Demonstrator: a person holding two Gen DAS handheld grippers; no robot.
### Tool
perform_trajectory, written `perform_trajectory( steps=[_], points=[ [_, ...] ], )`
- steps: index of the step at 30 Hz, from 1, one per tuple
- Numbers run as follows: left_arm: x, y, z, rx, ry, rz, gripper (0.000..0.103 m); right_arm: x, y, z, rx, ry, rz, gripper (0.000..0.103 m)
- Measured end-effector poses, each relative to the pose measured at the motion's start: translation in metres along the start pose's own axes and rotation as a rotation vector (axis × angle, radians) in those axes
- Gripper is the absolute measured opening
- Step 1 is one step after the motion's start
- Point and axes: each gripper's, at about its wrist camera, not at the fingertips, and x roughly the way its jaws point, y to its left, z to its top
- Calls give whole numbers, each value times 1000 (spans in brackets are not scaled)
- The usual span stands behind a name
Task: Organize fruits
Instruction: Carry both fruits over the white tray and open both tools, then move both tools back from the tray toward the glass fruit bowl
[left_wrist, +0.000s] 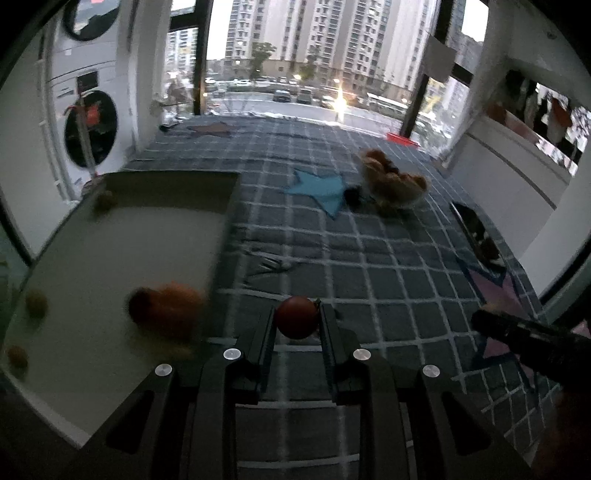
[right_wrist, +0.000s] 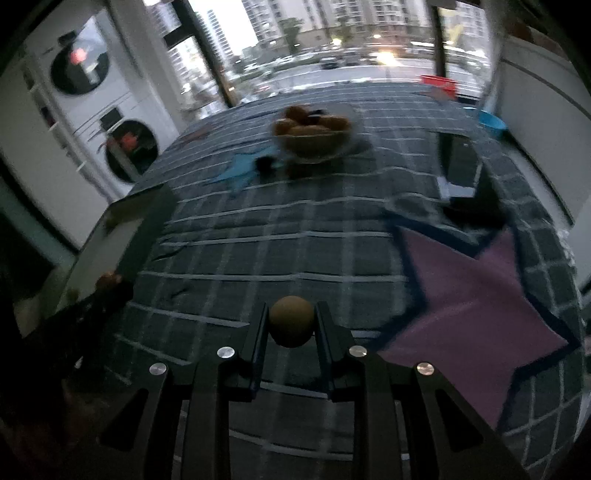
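A dark red fruit (left_wrist: 297, 317) sits pinched between the fingers of the left gripper (left_wrist: 297, 325), above the checked cloth (left_wrist: 369, 266) just right of the white tray (left_wrist: 110, 258). The right gripper (right_wrist: 291, 326) clamps a round brown fruit (right_wrist: 291, 321) over the same cloth. Farther back stands a glass bowl (right_wrist: 314, 142) of fruit, beside a blue star (left_wrist: 317, 188).

A tray (left_wrist: 155, 236) sits at the left of the tabletop (left_wrist: 369, 266) with several fruits (left_wrist: 166, 310) on it. A bowl (left_wrist: 397, 184) of fruit stands farther back, right of the tray.
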Motion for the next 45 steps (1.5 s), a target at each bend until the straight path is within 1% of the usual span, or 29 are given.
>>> perform_trajectory(
  steps=[3, 6, 7, 10, 15, 18, 23, 25, 26, 27, 28, 29, 30, 31, 33, 35, 37, 38, 41, 45],
  points=[
    [-10, 22, 7, -29, -24, 42, 25, 9, 32, 7, -49, 21, 44, 28],
    [-15, 50, 12, -50, -47, 110, 25, 18, 60, 15, -91, 34, 84, 28],
    [-15, 59, 13, -54, -49, 141, 25, 22, 73, 18, -108, 41, 103, 28],
    [-12, 86, 11, -86, -36, 202, 25, 35, 109, 26, -149, 65, 157, 28],
    [-3, 119, 2, -143, -6, 254, 25, 54, 162, 29, -222, 103, 213, 28],
    [3, 127, -2, -156, 8, 269, 25, 67, 194, 29, -276, 124, 227, 27],
    [6, 140, -9, -170, 30, 275, 25, 80, 214, 29, -300, 154, 243, 27],
    [10, 139, -11, -170, 47, 277, 25, 85, 218, 29, -297, 174, 255, 35],
    [8, 142, -12, -170, 52, 276, 25, 85, 217, 29, -294, 175, 256, 51],
    [9, 142, -14, -169, 60, 276, 26, 85, 217, 31, -290, 167, 255, 70],
    [9, 140, -14, -164, 59, 278, 32, 83, 215, 32, -288, 156, 254, 76],
    [9, 140, -14, -159, 60, 282, 64, 80, 214, 33, -286, 144, 253, 80],
    [8, 138, -14, -163, 52, 299, 97, 76, 213, 34, -284, 131, 254, 80],
    [3, 137, -14, -172, 22, 317, 102, 72, 210, 35, -283, 126, 257, 80],
    [-4, 136, -14, -176, -10, 312, 102, 68, 204, 38, -275, 125, 251, 85],
    [-3, 135, -9, -174, 19, 306, 102, 66, 195, 40, -258, 128, 244, 89],
    [-5, 133, -6, -171, 25, 309, 102, 64, 178, 42, -223, 137, 236, 95],
    [-7, 131, -4, -170, 24, 308, 102, 64, 172, 43, -209, 138, 237, 103],
    [-13, 124, 4, -170, 21, 291, 102, 62, 141, 45, -142, 144, 235, 103],
    [-22, 102, 24, -139, 8, 264, 102, 60, 92, 47, -70, 141, 149, 103]
  ],
)
